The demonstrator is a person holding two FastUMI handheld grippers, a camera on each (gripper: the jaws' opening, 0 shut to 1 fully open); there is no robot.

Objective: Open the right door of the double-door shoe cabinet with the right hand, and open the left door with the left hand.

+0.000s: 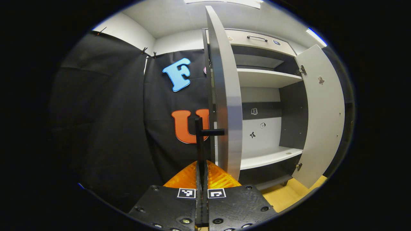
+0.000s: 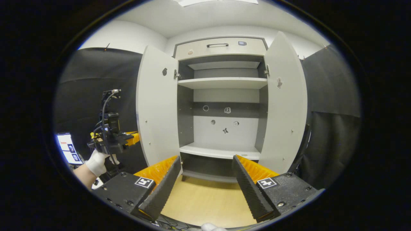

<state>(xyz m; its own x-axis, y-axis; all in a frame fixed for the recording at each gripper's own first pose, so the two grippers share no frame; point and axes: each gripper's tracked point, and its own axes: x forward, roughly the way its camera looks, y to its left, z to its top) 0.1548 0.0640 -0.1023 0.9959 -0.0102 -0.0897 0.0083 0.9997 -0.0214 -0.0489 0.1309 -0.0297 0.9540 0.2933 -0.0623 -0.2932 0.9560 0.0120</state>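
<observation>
Left gripper view: jaws clamped on left door's [image 1: 224,96] handle [image 1: 205,132], edge-on; right jaws apart.

Right gripper view: cabinet [image 2: 224,106] at 12 o'clock, left door [image 2: 157,106] at 10, right door [image 2: 285,106] at 2, left gripper [image 2: 135,138] at 9, beside left door.

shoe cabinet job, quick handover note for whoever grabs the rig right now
Left tongs: shut on the left door's handle, door swung well out.
Right tongs: open, holding nothing, backed off in front of the cabinet.
Right door: wide open.
Done: both doors open, shelves visible.
Left: release the left handle and pull away.
</observation>
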